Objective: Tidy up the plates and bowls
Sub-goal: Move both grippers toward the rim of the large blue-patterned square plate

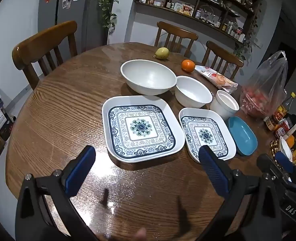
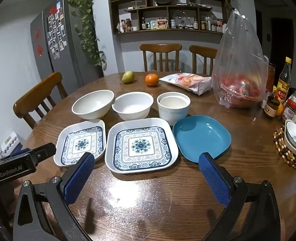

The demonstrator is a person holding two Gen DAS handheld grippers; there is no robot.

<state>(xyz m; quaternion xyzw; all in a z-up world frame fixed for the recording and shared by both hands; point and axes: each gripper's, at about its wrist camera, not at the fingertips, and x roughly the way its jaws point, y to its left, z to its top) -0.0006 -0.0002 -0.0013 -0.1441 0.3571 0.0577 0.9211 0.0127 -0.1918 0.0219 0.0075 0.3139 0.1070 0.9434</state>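
Above wooden table (image 1: 57, 110), both tongs (image 1: 148, 156) (image 2: 146, 158) gape wide, empty

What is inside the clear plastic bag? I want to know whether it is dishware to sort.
Through the bag only a heap of red contents at the bottom shows, blurred by the film; no plate or bowl shape is visible. What the red things are cannot be told.
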